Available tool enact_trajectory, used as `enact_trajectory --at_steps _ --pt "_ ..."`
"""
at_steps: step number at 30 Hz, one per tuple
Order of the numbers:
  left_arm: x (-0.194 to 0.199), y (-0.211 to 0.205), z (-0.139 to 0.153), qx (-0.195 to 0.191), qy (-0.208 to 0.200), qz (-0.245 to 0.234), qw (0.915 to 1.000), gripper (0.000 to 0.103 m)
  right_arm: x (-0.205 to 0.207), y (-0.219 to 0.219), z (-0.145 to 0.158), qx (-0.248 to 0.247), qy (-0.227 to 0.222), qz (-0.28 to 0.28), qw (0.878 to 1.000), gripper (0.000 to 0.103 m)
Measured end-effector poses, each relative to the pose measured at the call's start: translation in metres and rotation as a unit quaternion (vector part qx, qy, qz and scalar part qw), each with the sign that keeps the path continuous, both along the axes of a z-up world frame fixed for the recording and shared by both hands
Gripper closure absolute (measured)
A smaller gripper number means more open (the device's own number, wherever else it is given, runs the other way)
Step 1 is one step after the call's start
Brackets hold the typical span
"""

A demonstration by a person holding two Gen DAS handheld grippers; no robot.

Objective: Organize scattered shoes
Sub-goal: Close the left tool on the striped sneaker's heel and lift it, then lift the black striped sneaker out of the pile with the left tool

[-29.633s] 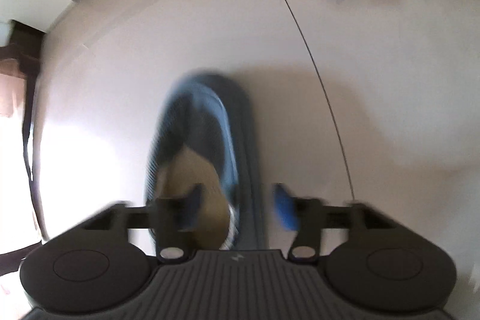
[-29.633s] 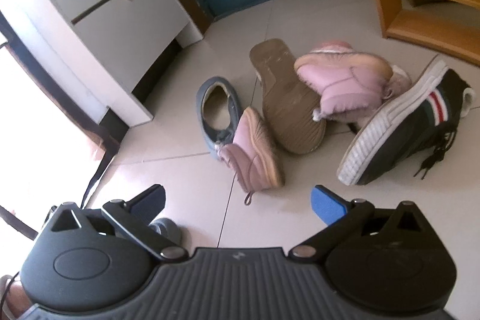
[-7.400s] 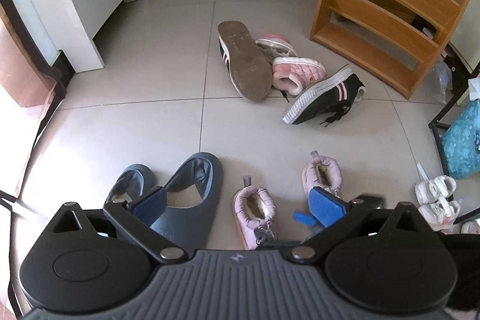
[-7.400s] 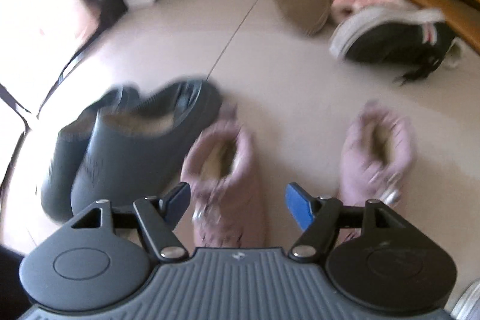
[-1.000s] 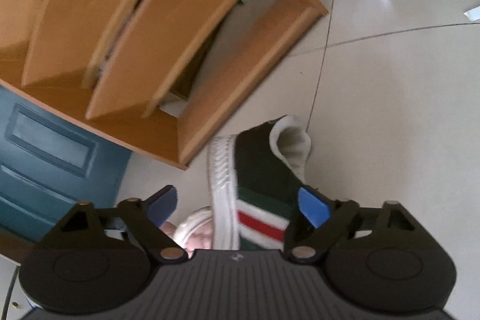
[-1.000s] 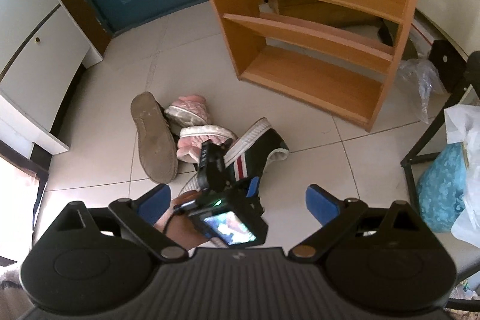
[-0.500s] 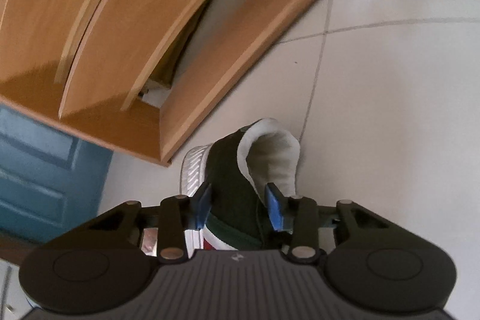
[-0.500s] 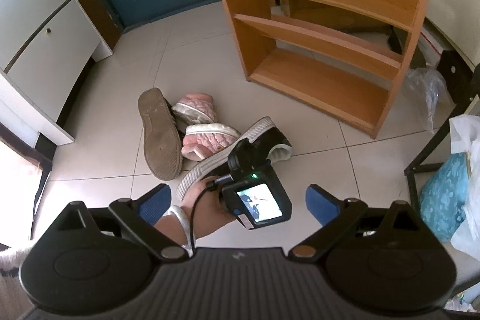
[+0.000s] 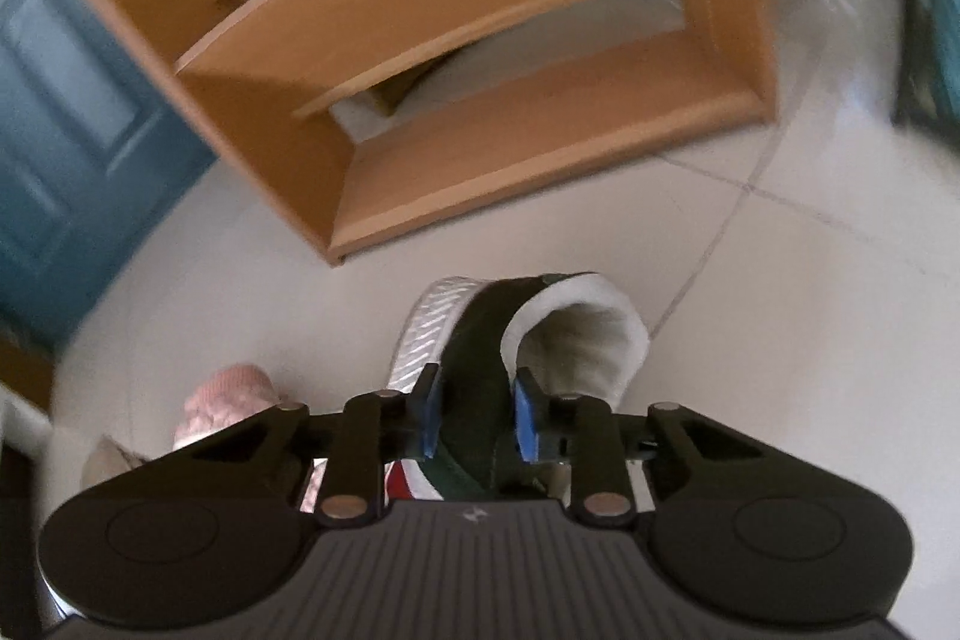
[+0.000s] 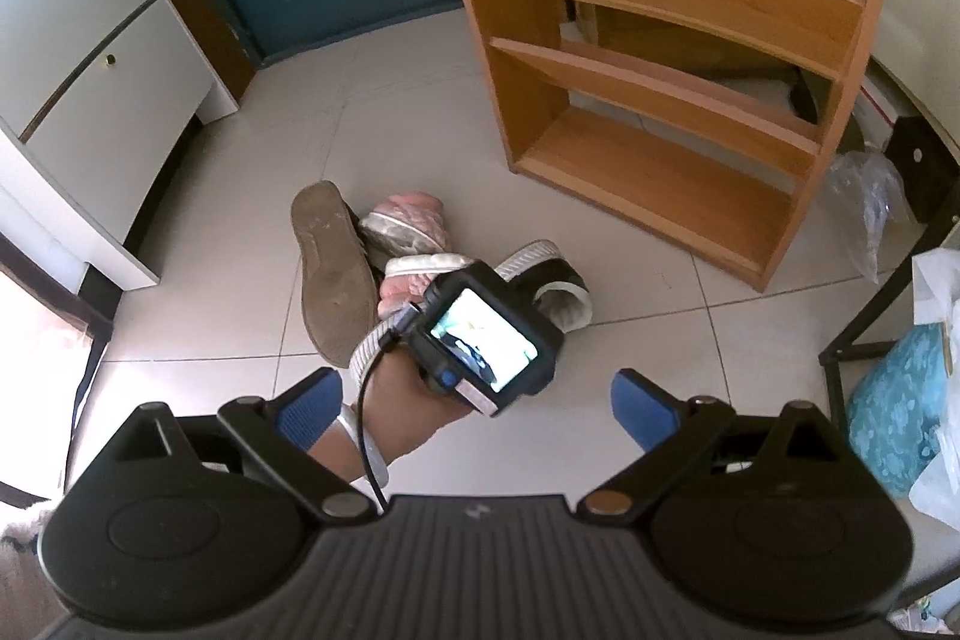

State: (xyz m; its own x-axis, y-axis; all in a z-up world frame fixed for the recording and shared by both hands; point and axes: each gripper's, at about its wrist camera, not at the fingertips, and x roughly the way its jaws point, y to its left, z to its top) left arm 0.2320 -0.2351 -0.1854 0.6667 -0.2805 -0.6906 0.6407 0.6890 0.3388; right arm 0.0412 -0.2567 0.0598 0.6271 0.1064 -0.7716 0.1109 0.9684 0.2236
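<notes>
Black canvas, white lining: the sneaker [image 9: 474, 400] lies near the middle of the floor [image 9: 810, 340], in front of the wooden rack [image 10: 660, 172]. The left gripper [image 9: 474, 415] has just been closing, fingers narrow, clamped on its side wall, presumably for lifting and pairing. The right gripper [image 10: 477, 400] hangs wide, holding nothing, above the pink shoes [image 10: 414, 244]
</notes>
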Motion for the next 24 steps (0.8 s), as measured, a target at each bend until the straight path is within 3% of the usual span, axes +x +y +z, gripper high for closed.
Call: enact_trajectory --at_steps 5,12,18,22,24 --pt "0.023 0.024 0.024 -0.088 0.069 0.067 0.9915 0.081 0.000 0.001 0.000 0.003 0.000 -0.002 1.000 0.006" --pt "0.020 0.040 0.044 -0.144 0.084 0.095 0.9814 0.088 -0.001 0.001 0.003 0.006 -0.005 -0.003 1.000 0.006" --pt "0.030 0.054 0.050 -0.198 0.153 0.132 0.9591 0.088 -0.002 0.002 0.004 0.008 -0.006 -0.002 1.000 0.006" --pt "0.027 0.060 0.050 -0.215 0.174 0.137 0.9513 0.088 -0.002 0.000 0.006 0.012 -0.009 -0.005 1.000 0.006" --pt "0.025 0.064 0.049 -0.234 0.194 0.143 0.9419 0.088 -0.002 0.000 0.008 0.012 -0.012 -0.006 1.000 0.006"
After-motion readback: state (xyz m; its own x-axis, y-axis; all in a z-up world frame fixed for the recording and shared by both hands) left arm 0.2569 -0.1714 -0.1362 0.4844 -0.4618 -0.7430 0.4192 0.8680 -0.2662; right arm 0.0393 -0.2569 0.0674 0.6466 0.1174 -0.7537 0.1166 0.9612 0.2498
